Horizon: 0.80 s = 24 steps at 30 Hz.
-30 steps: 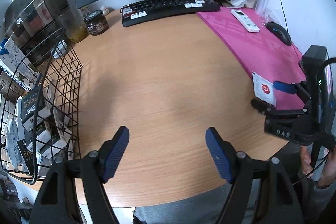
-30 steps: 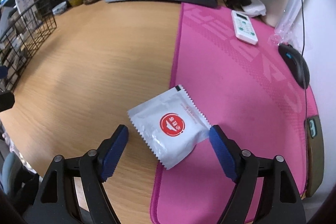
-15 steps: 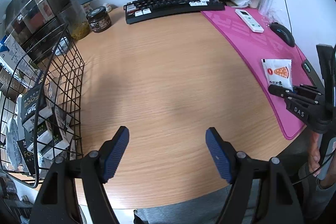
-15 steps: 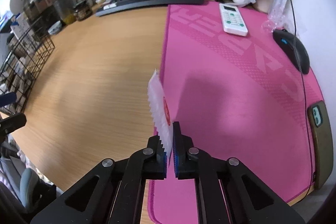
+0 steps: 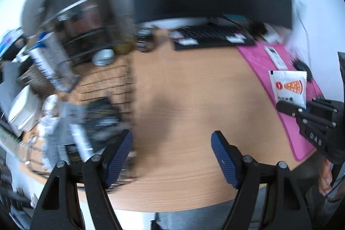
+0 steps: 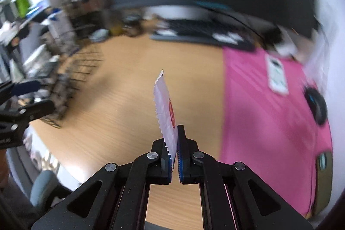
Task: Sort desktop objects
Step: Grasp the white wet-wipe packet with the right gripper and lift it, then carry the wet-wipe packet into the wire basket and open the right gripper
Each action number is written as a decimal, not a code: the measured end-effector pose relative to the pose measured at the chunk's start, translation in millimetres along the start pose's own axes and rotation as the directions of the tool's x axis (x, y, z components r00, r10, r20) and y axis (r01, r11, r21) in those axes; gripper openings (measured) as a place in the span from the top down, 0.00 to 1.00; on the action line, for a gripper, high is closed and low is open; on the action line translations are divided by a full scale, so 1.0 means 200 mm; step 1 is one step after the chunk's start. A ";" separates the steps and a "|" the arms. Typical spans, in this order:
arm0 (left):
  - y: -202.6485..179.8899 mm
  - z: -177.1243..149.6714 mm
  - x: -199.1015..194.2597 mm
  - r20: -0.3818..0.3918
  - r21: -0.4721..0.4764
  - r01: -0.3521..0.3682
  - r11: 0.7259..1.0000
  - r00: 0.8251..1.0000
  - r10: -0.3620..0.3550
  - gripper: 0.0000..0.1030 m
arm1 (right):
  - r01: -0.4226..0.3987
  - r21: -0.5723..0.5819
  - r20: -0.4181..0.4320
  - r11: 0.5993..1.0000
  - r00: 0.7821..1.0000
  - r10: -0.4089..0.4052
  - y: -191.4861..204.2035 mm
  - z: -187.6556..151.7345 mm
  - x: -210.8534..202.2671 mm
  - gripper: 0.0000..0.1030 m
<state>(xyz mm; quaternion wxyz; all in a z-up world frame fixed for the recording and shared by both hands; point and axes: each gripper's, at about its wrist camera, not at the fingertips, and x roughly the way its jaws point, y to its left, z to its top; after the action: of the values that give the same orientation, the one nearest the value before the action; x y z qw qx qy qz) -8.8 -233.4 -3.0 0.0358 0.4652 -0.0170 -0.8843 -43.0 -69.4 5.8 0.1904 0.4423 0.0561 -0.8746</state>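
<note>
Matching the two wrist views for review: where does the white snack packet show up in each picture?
Left wrist: white snack packet at far right, face-on, held above the pink mat.
Right wrist: packet at centre, edge-on, clamped upright in the right gripper.
Shared landmark: white remote on the mat.
</note>
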 end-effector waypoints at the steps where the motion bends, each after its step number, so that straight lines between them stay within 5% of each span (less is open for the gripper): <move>1: 0.07 0.00 -0.02 0.000 -0.018 -0.027 0.999 1.000 0.027 0.24 | -0.021 -0.020 0.007 1.000 1.000 0.021 0.08 0.04 0.00 0.95; 12: 0.74 -0.05 -0.08 -0.032 -0.258 -0.227 0.939 0.973 0.227 0.24 | -0.261 -0.256 0.013 0.931 0.962 0.273 0.99 0.43 0.12 0.95; 18: 0.95 -0.09 -0.09 -0.040 -0.349 -0.241 0.906 0.969 0.242 0.24 | -0.294 -0.235 -0.044 0.927 0.956 0.292 1.15 0.48 0.27 0.94; 24: 1.04 -0.12 -0.11 -0.034 -0.391 -0.201 0.898 0.978 0.204 0.24 | -0.236 -0.247 -0.014 0.940 0.971 0.240 1.19 0.51 0.29 0.90</move>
<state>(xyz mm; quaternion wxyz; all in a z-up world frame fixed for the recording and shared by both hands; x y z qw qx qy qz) 33.5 -438.3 13.8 0.2199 0.4406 0.1120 -0.8631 -59.8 -331.9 38.2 0.3487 0.4117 0.1089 -0.8349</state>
